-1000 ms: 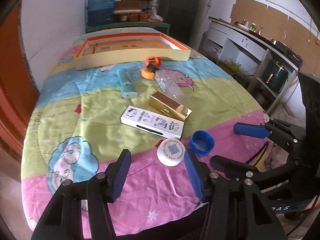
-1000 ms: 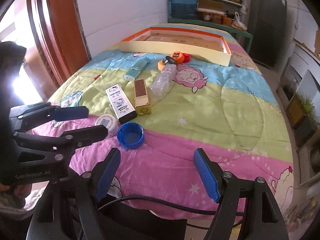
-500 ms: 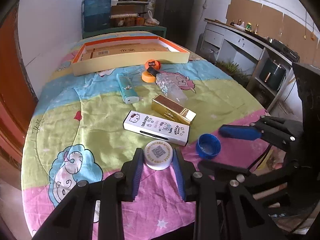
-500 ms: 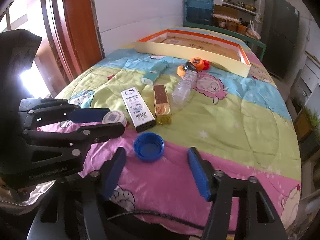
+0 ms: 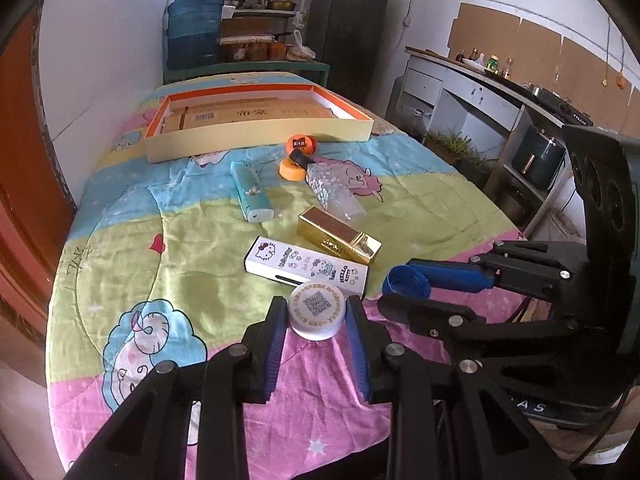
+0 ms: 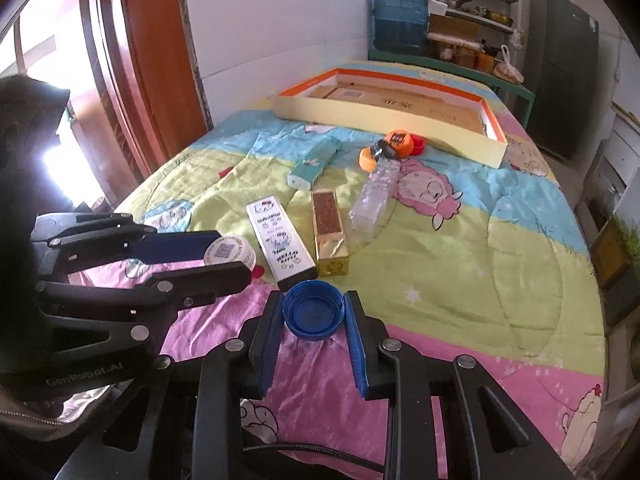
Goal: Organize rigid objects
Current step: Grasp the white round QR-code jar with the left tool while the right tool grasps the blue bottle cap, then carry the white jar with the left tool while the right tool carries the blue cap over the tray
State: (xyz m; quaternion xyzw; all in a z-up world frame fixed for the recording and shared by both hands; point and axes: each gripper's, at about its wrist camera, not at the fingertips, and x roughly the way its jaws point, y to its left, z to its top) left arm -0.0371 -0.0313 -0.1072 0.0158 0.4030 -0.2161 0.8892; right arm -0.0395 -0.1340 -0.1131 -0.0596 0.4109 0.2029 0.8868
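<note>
While right gripper (image 6: 314,314) closing around blue cap (image 6: 313,314); left gripper (image 5: 317,312) clamps white cap (image 5: 317,310); contact hidden.

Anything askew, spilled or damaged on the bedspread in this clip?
Nothing spilled or damaged. Oddities: the clear bottle lies on its side, and loose caps are scattered: orange ones near the tray, a white cap between the left gripper pads, a blue cap between the closing right gripper pads.
</note>
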